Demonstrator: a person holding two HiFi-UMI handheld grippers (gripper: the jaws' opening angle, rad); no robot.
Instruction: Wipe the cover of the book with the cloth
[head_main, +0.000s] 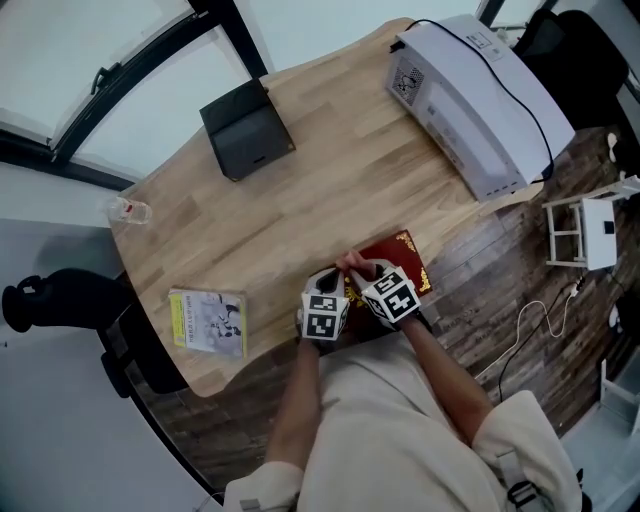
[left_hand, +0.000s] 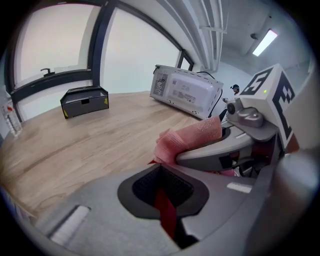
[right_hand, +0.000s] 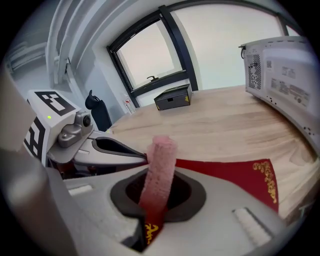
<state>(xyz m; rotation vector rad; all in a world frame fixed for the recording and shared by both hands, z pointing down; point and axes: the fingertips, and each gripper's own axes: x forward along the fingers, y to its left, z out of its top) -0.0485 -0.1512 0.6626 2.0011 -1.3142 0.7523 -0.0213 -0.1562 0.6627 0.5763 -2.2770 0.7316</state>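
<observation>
A dark red book (head_main: 405, 262) with gold print lies at the table's near edge. In the right gripper view its cover (right_hand: 235, 172) spreads out just beyond the jaws. My right gripper (right_hand: 156, 172) is shut on a folded pink cloth (right_hand: 161, 160), which stands up between the jaws over the book. In the left gripper view the cloth (left_hand: 187, 140) sticks out from the right gripper's tip (left_hand: 181, 157). My left gripper (left_hand: 161, 169) is shut, with a red strip of the book in its jaws. In the head view both grippers (head_main: 340, 287) (head_main: 364, 276) meet at the book's left corner.
A white appliance (head_main: 470, 100) with a black cable stands at the table's far right. A black box (head_main: 247, 128) sits far left, a small clear bottle (head_main: 130, 211) at the left edge, and a yellow-green booklet (head_main: 207, 322) near left. A white rack (head_main: 585, 230) stands on the floor.
</observation>
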